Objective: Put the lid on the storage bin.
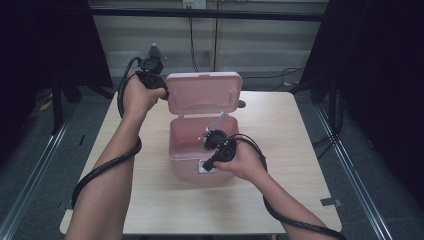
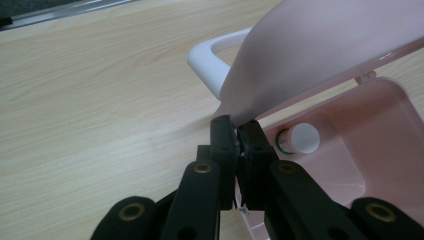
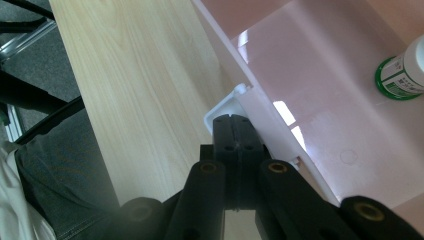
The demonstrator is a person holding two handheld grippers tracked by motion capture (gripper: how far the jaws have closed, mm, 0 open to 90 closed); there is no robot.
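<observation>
Bench [image 1: 150, 200] fills the middle of the high view, the pink box [image 1: 192, 167] at its centre with its lid [image 1: 202, 92] raised. The left claw [image 1: 162, 92] pinches the lid's left edge; the right claw [image 1: 207, 167] sits at the box's white front latch [image 1: 206, 169].

Left claw view: jaws closed on the lid [image 2: 320, 45] at centre, white handle [image 2: 207, 60] above, white bottle [image 2: 300, 139] right.

Right claw view: right claw [image 3: 234, 122], jaws pressed together, at the latch [image 3: 225, 107]; bottle [image 3: 407, 70] upper right.
</observation>
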